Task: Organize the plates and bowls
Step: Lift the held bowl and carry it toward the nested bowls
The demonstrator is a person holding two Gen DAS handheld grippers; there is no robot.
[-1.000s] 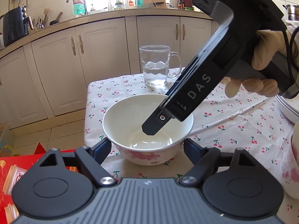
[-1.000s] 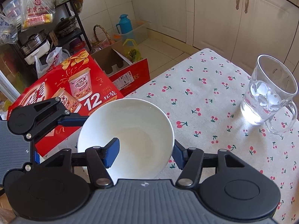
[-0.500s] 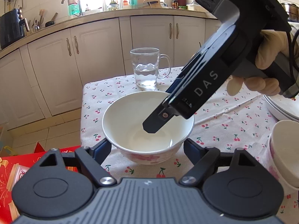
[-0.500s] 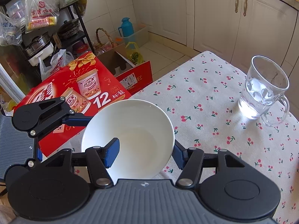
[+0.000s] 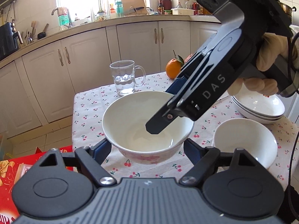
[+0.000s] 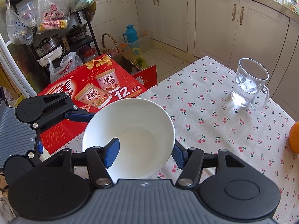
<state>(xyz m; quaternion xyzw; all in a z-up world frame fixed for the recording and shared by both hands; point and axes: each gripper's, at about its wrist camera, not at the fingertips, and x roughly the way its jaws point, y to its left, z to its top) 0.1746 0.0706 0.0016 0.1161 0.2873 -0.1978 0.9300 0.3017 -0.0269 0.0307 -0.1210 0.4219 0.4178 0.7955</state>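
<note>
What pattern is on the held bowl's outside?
Pink flowers on the white bowl, clearest in the left wrist view.

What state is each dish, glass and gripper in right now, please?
White ceramic bowl with pink flowers: lifted off the tablecloth, empty, upright.
Right gripper: shut on that bowl's rim.
Left gripper: shut on the bowl's sides.
Clear glass mug: upright, part-filled with water.
Second white bowl: resting, empty.
Stacked white plates: piled together.
</note>
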